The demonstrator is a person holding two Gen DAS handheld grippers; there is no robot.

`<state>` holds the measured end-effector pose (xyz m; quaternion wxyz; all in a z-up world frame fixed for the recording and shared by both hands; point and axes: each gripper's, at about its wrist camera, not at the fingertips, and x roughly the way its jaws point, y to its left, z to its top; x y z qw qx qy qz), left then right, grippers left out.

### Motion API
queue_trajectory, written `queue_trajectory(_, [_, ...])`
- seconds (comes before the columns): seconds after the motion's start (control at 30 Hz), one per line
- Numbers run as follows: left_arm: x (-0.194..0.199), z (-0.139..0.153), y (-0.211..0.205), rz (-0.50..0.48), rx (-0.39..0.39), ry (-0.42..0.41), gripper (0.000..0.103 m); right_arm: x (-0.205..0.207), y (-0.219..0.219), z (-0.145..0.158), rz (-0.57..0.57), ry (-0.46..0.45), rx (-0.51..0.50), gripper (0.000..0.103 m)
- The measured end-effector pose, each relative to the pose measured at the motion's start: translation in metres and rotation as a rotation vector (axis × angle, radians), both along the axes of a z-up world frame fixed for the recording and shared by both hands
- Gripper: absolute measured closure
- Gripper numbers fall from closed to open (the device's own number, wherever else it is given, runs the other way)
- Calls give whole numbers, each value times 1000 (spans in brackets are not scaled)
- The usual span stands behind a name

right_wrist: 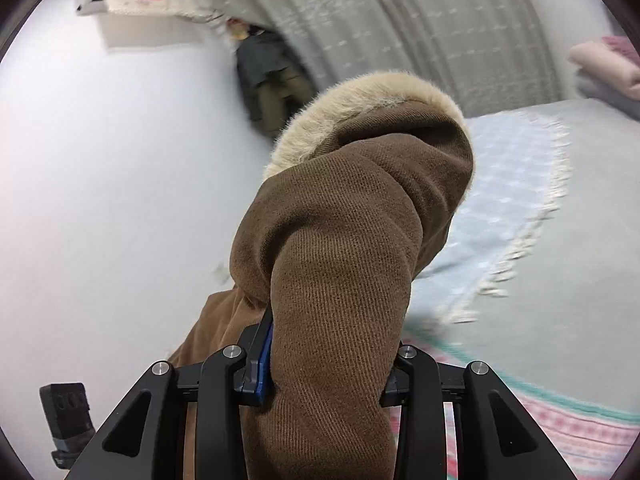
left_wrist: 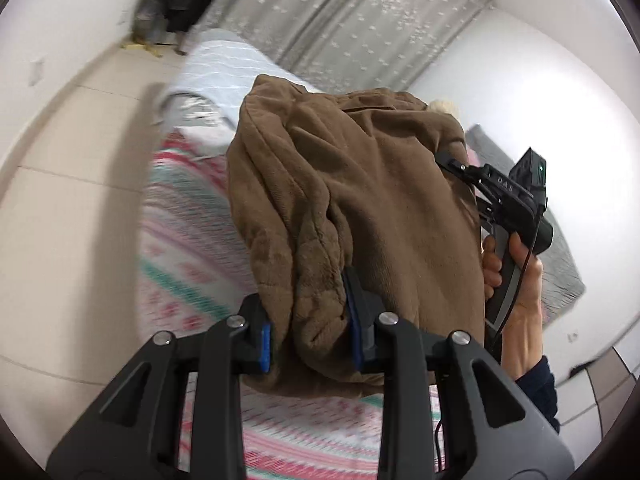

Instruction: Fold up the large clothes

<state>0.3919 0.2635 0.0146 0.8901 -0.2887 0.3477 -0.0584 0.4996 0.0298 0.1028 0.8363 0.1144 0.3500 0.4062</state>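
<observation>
Brown corduroy coat (left_wrist: 360, 200), thick and bunched into heavy folds, hangs lifted above the bed between both grippers. Its hood carries a cream fur trim (right_wrist: 372, 92), and the ribbed weave shows plainly close up. The left gripper (left_wrist: 310, 332) pinches a fat roll of the fabric between its blue pads (left_wrist: 264, 346). The right gripper (right_wrist: 326, 372) is clamped on another bundle of the coat, near the hood; a bare hand (left_wrist: 516, 280) grips its handle. Below lies a pink and teal patterned blanket (left_wrist: 188, 248), with a pale blue fringed throw (right_wrist: 504, 208) beyond and grey curtains (left_wrist: 352, 16) behind.
</observation>
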Motion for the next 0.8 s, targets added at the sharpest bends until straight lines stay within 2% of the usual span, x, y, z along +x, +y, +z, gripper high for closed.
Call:
queue_trajectory(0.07, [-6, -12, 12, 20, -4, 31, 72, 5, 24, -22, 46, 51, 4, 66])
queue_trajectory(0.2, [-6, -34, 16, 18, 18, 119, 72, 13, 38, -78, 103, 127, -44, 66])
queue_trajectory(0.27, [-3, -42, 15, 14, 7, 131, 72, 36, 59, -93, 113, 144, -80, 66])
queue_trajectory(0.33, [3, -50, 15, 8, -5, 158, 71, 51, 56, -112, 113, 184, -83, 66])
queue_trajectory(0.4, [11, -60, 18, 17, -26, 221, 71, 61, 46, -128, 110, 228, -74, 64])
queue_trajectory(0.5, [5, -61, 18, 16, -51, 240, 70, 72, 38, -158, 98, 295, -82, 62])
queue_trajectory(0.6, [1, -58, 12, 19, -13, 236, 70, 73, 32, -166, 90, 314, -40, 61])
queue_trajectory(0.8, [4, -56, 16, 25, -17, 240, 70, 69, 37, -161, 88, 303, -62, 61])
